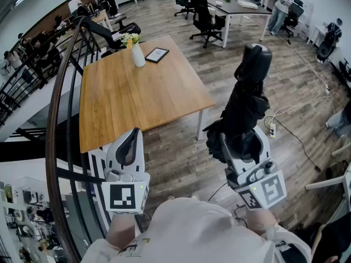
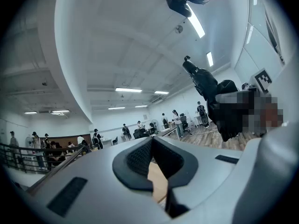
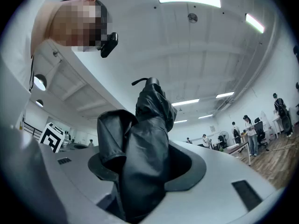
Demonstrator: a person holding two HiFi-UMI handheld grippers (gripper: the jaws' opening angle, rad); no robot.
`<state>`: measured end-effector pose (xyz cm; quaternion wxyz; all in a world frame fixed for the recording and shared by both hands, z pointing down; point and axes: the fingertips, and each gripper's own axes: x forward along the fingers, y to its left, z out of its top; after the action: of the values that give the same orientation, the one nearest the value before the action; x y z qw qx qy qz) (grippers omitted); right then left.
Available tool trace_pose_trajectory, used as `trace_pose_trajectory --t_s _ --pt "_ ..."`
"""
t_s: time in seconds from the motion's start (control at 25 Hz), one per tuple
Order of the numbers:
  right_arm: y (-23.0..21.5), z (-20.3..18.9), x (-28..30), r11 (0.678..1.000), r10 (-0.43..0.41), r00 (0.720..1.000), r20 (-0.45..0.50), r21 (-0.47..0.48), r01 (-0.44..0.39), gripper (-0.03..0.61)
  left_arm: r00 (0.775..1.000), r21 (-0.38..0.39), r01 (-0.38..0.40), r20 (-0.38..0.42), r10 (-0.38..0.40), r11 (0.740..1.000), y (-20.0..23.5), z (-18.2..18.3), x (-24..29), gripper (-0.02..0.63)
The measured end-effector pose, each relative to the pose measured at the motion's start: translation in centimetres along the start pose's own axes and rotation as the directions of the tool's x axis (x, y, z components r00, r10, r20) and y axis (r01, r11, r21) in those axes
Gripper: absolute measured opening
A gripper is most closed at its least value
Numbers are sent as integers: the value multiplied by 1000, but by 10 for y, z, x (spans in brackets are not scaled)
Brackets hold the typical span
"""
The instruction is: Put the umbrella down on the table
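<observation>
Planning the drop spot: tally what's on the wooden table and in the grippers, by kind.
Umbrella, in the right gripper: 1
Vase of flowers, on the table: 1
Dark-framed panel, on the table: 1
Total: 3

The umbrella (image 1: 248, 106), at three o'clock in the head view, is plain glossy black. The table (image 1: 126, 100) at ten o'clock has a honey-brown wood-grain top and white legs. On it are a white vase (image 1: 138, 56) with yellow flowers (image 1: 130, 38) and a black-edged tablet (image 1: 157, 55). The left gripper (image 1: 131, 138) and right gripper (image 1: 245, 139) are pale grey with black pads, and their cubes carry black-and-white square markers. The floor (image 1: 181, 158) is grey-brown planks.
</observation>
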<state>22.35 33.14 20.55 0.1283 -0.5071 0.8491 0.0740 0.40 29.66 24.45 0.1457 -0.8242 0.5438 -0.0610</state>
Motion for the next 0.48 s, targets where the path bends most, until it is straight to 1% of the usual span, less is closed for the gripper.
trace_pose_trajectory --t_s 0.24,0.36,0.48 --pt "-5 2 -1 999 9 1000 3 32 -9 260 999 -16 27 -41 -27 1000 -11 0 3 17" --pt "-9 -1 -1 999 23 1000 -7 27 -23 261 1000 0 18 -19 -18 1000 -12 0 7 17" --pt "-8 -7 1 1000 24 1000 -13 20 -24 262 999 7 32 -12 -32 999 -12 -3 11 17"
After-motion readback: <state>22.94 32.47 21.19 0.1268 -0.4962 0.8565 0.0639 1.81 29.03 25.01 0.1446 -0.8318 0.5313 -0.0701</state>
